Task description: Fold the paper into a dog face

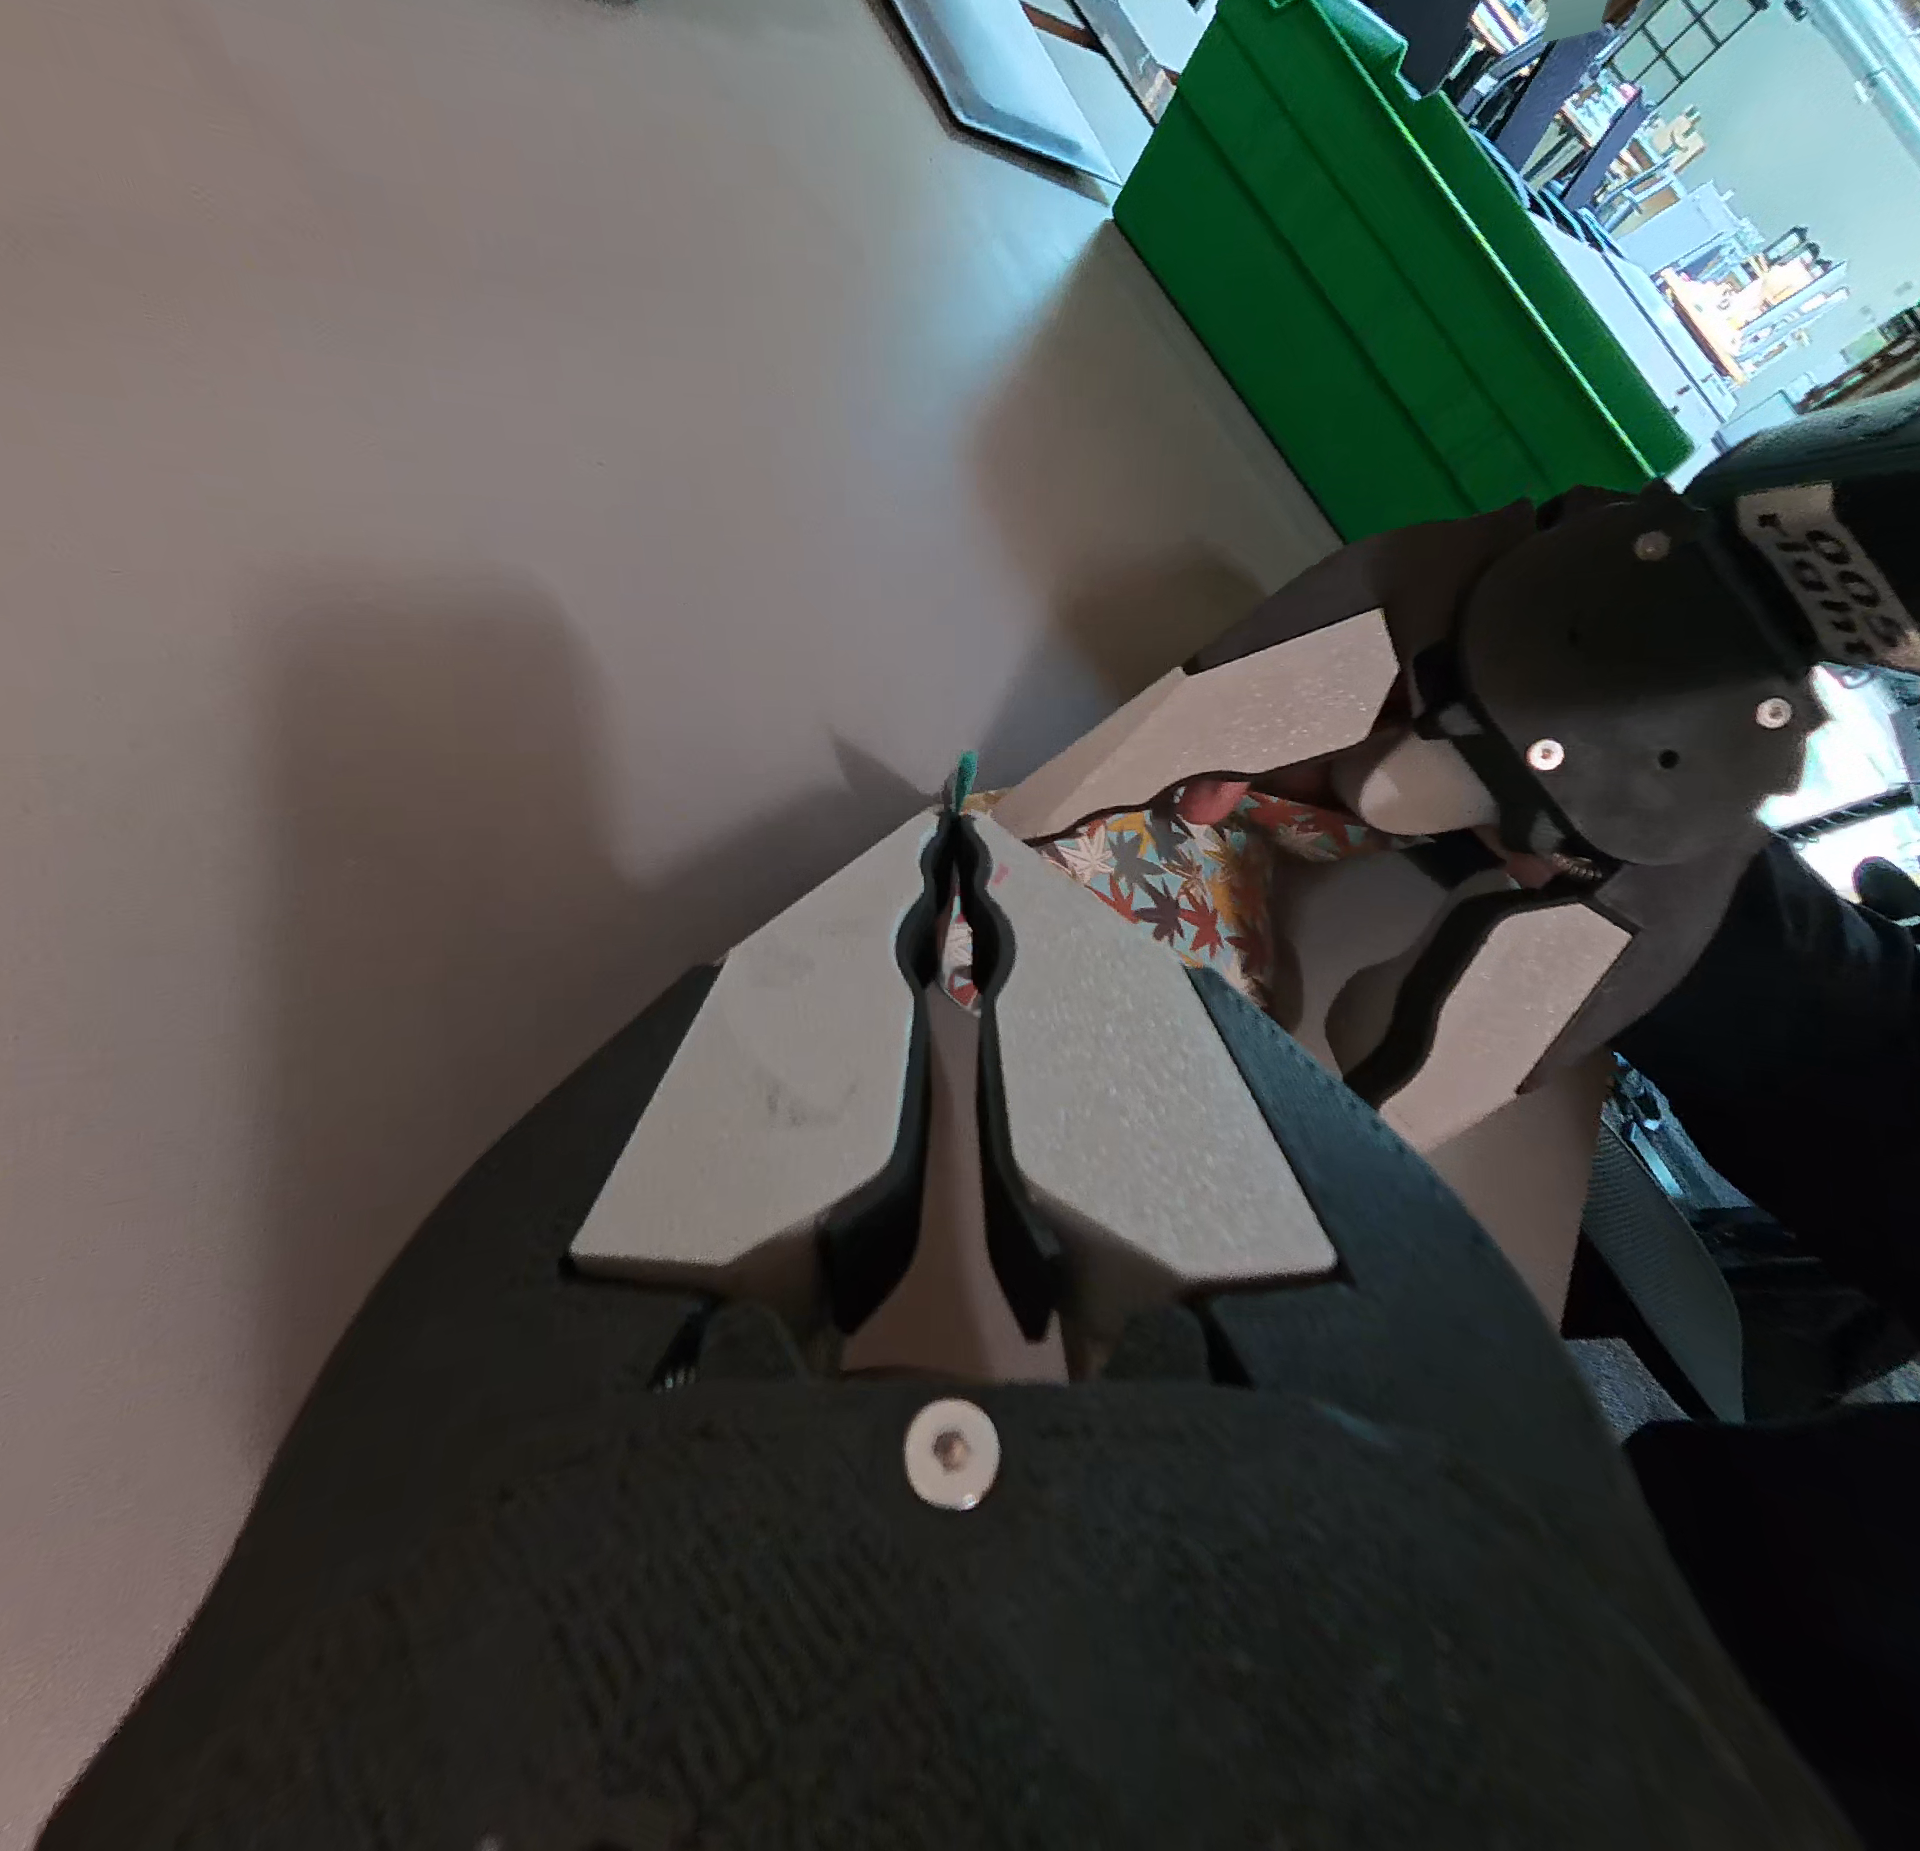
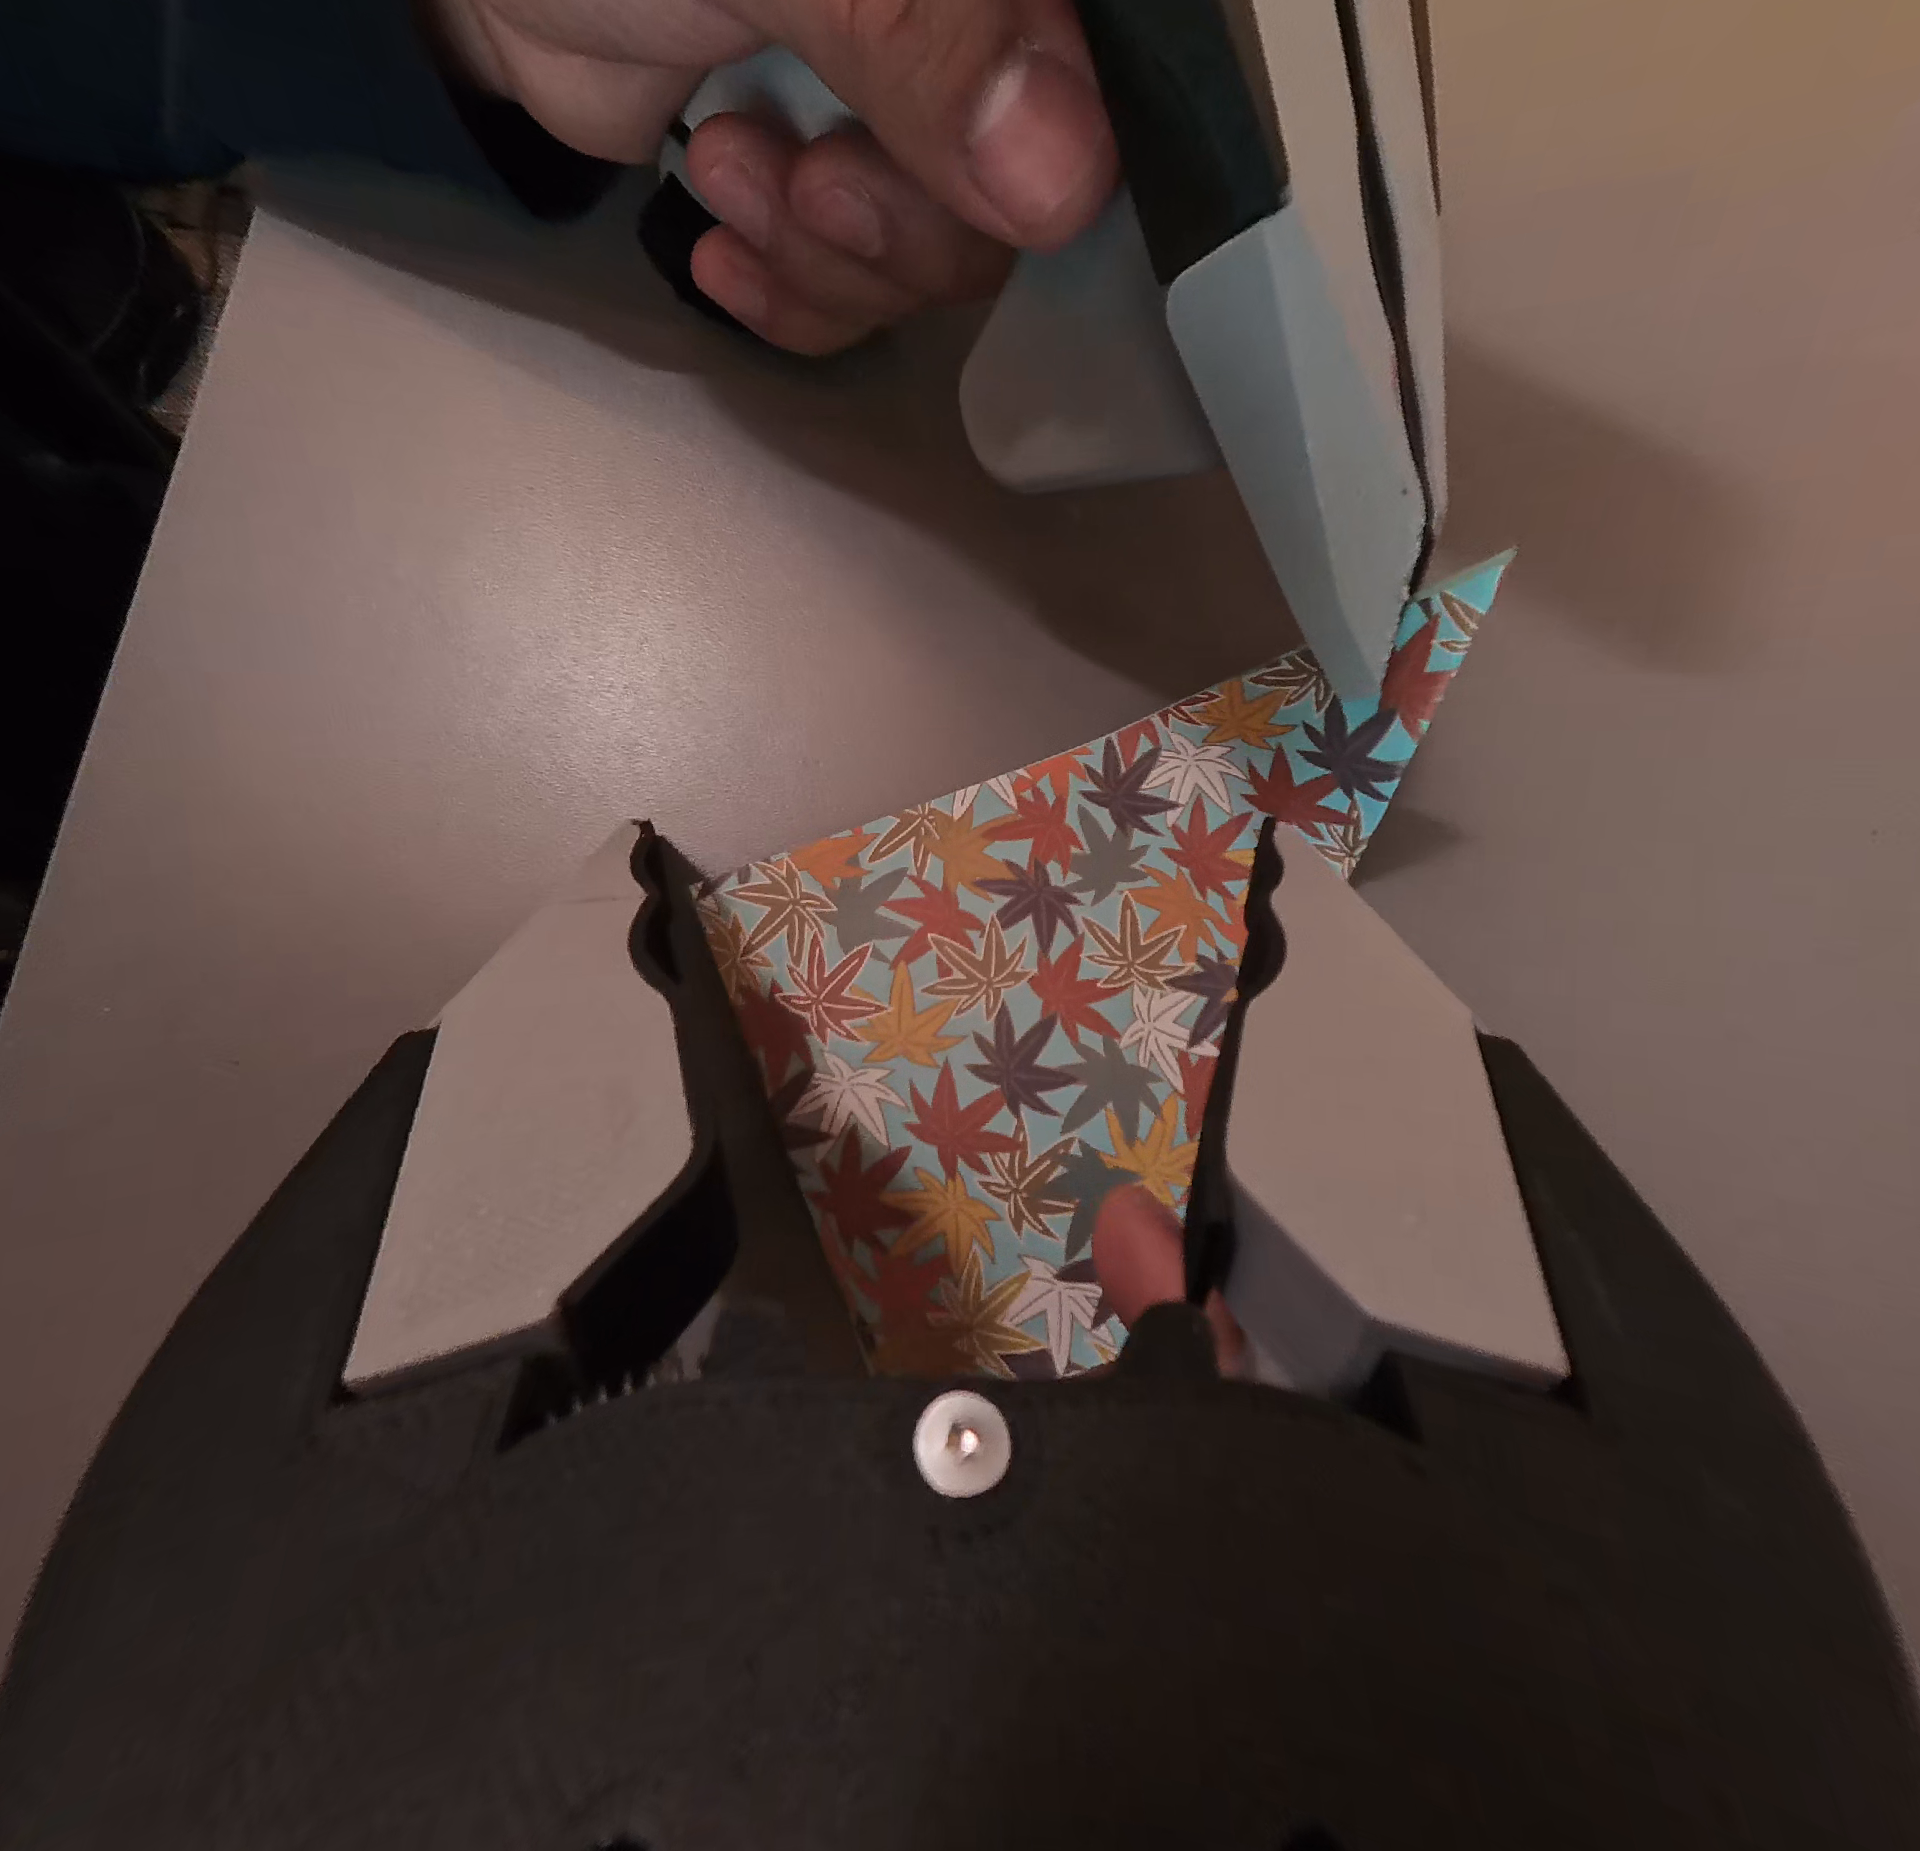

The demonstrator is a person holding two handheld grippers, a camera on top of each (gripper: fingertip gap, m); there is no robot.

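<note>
The paper point(image 2: 1039, 970) is folded, light blue with coloured maple leaves, and lies on the grey table point(image 2: 468, 606). My left gripper point(image 2: 1397, 648) is shut on the paper's far right corner and holds that corner a little off the table. In the left wrist view its closed tips point(image 1: 951, 814) pinch the corner, and the paper point(image 1: 1164, 887) shows just behind them. My right gripper point(image 2: 954, 835) is open with its fingers on either side of the paper, over its near part. It also shows in the left wrist view point(image 1: 1184, 944), open.
A green crate point(image 1: 1351, 295) stands at the table's far side, next to a flat grey tray point(image 1: 966, 45). The table edge point(image 2: 156, 554) runs along the left in the right wrist view. A hand point(image 2: 831, 139) holds the left gripper.
</note>
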